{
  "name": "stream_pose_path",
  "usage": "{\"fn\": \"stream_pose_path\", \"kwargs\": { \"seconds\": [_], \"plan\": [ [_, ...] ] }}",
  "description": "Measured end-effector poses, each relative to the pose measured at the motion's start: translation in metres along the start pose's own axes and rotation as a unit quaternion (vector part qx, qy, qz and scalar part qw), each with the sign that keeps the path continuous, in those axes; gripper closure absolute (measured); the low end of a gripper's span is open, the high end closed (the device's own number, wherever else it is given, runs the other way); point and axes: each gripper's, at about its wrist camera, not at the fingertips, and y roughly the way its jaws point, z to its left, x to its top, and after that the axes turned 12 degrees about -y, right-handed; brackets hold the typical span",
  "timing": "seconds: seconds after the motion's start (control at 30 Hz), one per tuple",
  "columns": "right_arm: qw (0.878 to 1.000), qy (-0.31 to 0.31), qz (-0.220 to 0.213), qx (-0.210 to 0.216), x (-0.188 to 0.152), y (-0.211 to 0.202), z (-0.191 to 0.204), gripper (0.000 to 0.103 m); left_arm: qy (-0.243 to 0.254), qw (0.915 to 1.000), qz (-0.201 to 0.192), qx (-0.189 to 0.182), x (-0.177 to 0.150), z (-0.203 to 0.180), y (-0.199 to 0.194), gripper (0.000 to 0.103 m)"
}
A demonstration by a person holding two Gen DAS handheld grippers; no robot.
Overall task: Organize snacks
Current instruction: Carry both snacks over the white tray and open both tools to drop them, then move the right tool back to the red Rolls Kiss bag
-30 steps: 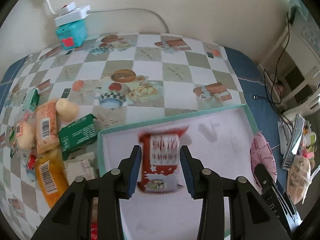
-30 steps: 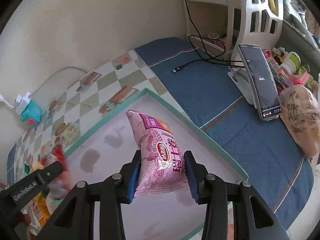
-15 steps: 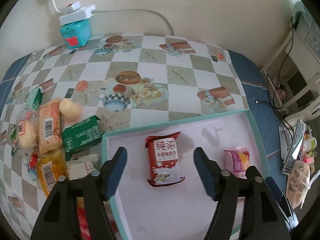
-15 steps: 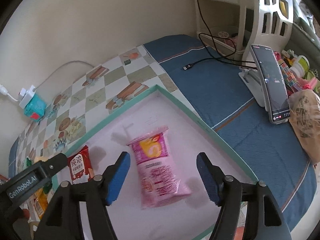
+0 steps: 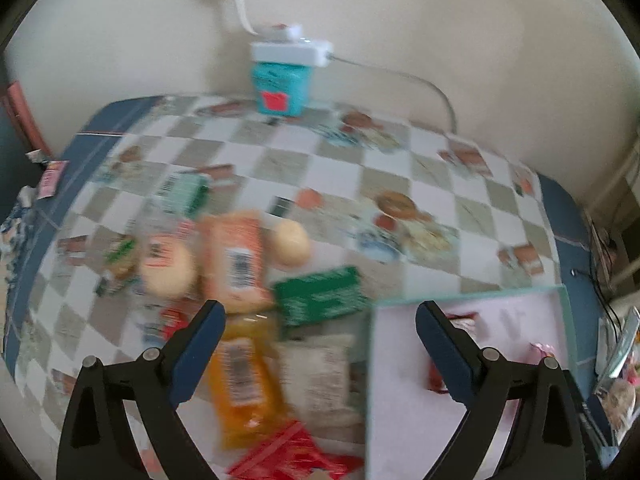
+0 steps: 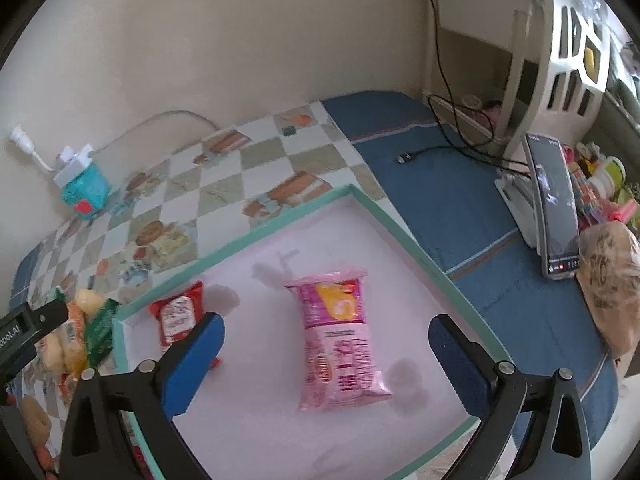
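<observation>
Two packets (image 6: 340, 340) (image 6: 178, 316) lie apart in the tray (image 6: 256, 236). Loose snacks (image 5: 240, 280) lie heaped on the table (image 5: 400, 184) left of the tray. A phone (image 6: 554, 208) stands right of it.

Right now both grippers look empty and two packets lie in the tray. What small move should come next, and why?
Probably lower the left gripper onto the orange packet below it and close. Its jaws are opening with nothing between them, and it hangs over the pile still outside the tray. The pink packet and red packet already lie inside; the right gripper is opening above them.
</observation>
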Motion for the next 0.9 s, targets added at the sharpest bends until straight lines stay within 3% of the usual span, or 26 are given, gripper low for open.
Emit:
{"fn": "stream_pose_path", "kwargs": {
  "seconds": [0.33,0.67,0.9],
  "plan": [
    [0.998,-0.009,-0.05,0.029,0.004,-0.036,0.046,0.0,-0.02,0.9976,-0.048,0.045,0.015,0.055,-0.028,0.007],
    [0.995,-0.058,-0.076,0.021,-0.001,-0.062,0.092,0.0,-0.072,0.9953,-0.062,0.017,0.013,0.099,-0.051,0.007],
    [0.993,-0.065,-0.093,0.03,-0.008,-0.079,0.11,0.0,-0.102,0.9935,-0.051,-0.002,0.005,0.126,-0.06,0.007]
  ]
}}
